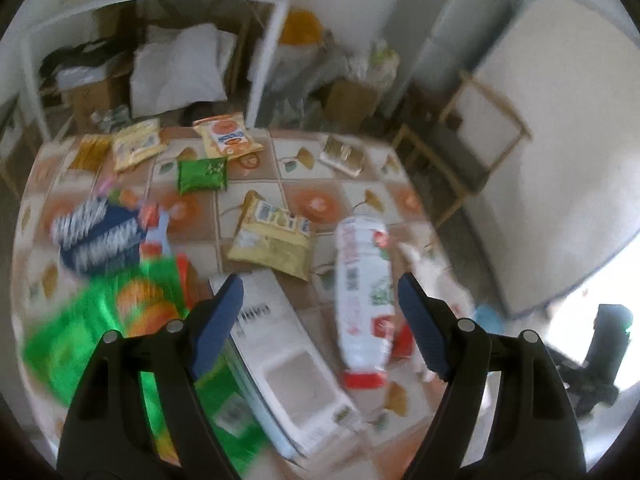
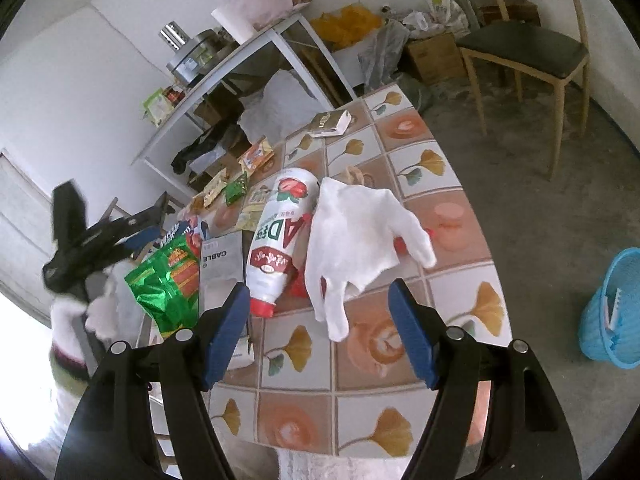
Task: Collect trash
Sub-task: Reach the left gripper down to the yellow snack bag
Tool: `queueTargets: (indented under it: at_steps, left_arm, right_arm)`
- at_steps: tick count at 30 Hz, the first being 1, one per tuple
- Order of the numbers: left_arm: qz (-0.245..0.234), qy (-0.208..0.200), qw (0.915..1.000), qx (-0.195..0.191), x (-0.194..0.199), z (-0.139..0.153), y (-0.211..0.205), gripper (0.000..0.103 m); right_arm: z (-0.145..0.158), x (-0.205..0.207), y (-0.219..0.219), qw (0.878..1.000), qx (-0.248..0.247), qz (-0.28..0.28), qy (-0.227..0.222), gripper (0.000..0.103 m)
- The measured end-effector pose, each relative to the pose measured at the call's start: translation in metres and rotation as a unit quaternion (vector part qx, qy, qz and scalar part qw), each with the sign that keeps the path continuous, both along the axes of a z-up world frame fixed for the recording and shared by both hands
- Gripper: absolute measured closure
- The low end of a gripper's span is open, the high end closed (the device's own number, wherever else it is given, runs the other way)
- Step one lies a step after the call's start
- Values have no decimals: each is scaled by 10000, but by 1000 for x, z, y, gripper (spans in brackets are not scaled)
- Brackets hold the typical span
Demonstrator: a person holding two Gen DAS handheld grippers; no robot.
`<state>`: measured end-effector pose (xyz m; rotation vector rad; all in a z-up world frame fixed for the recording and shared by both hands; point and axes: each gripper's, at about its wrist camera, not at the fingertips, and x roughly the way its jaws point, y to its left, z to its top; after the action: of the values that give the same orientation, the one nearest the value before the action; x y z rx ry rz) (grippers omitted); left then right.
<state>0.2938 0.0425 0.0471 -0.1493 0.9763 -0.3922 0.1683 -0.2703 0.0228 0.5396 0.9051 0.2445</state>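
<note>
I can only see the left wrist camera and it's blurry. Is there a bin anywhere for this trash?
Observer: Yes. The right wrist view shows a blue basket on the floor, off the table's right edge.
Operator: What's the white blur beside the bottle?
Observer: A white glove, lying flat next to the bottle, with something red partly under it.
Operator: And the pale box by my left finger?
Observer: A flat grey and white box printed with the word CABLE, lying between the green packet and the bottle.
</note>
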Motion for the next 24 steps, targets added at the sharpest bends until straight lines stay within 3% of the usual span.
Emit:
queueTargets:
  at_steps: [6, 9, 15, 24]
  left_arm:
    - [-491, 740, 9929, 793, 67, -40, -22, 27]
    - [-420, 1033, 9874, 1123, 94, -62, -26, 27]
    - [-402, 1440, 9810, 1235, 122, -92, -34, 27]
    - [-612, 1668, 9723, 1521, 132, -119, -54, 25]
  right_arm:
    - [-11, 22, -2, 9998, 181, 4, -1, 33]
    - [-16, 31, -5, 9998, 213, 25, 9, 33]
    - [-32, 44, -14, 9992, 374, -26, 104, 33]
    - [-51, 54, -22, 9983, 519, -45, 242, 33]
